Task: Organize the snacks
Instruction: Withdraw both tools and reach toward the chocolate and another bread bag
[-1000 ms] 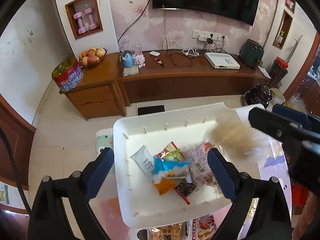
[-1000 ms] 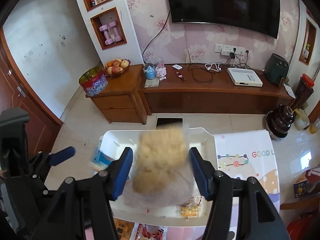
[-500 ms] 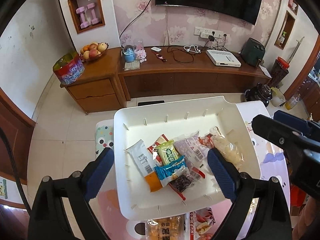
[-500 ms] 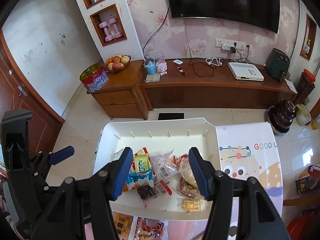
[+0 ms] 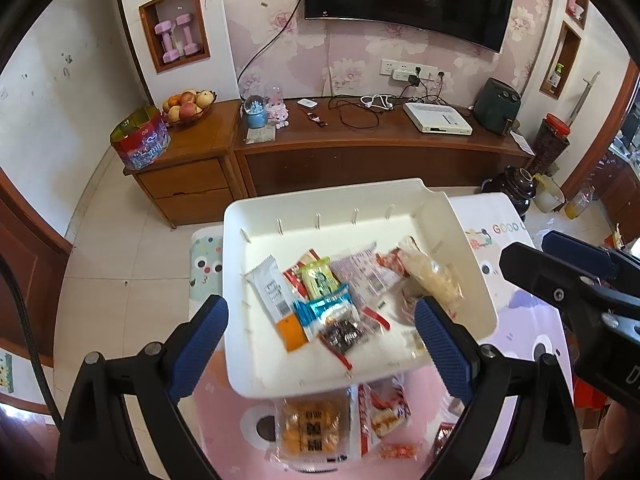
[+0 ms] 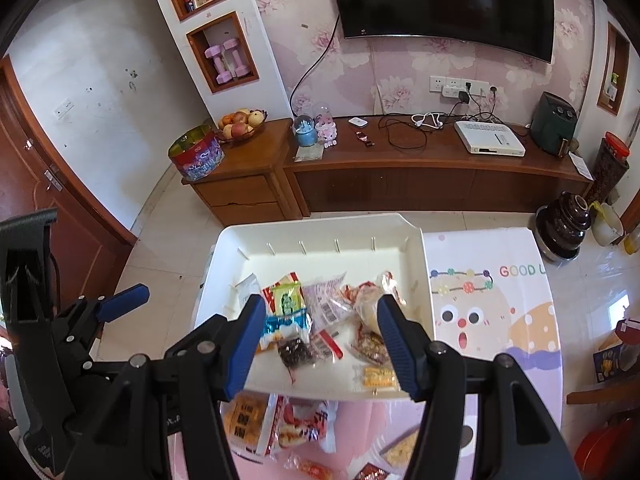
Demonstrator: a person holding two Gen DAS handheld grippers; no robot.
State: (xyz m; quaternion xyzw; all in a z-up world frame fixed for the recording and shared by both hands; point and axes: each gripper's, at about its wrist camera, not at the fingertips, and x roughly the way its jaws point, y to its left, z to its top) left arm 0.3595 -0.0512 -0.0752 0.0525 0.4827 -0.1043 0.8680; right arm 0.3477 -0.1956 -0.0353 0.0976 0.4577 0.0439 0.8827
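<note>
A white tray sits on a pink cartoon tablecloth and holds several snack packets, among them a clear bag of pale puffs at its right side and a blue packet. My left gripper hovers open and empty over the tray's near edge. My right gripper is open and empty above the tray's near right part. More packets lie on the cloth in front of the tray: an orange cracker pack and a red-white pack.
The tablecloth extends to the right of the tray. Beyond the table are a tiled floor, a wooden TV cabinet with a fruit bowl, and a dark pot on the floor at right.
The bag of puffs that was in my right gripper has dropped into the tray's right side. Both grippers have pulled back toward the near edge, so the tray looks farther away.
</note>
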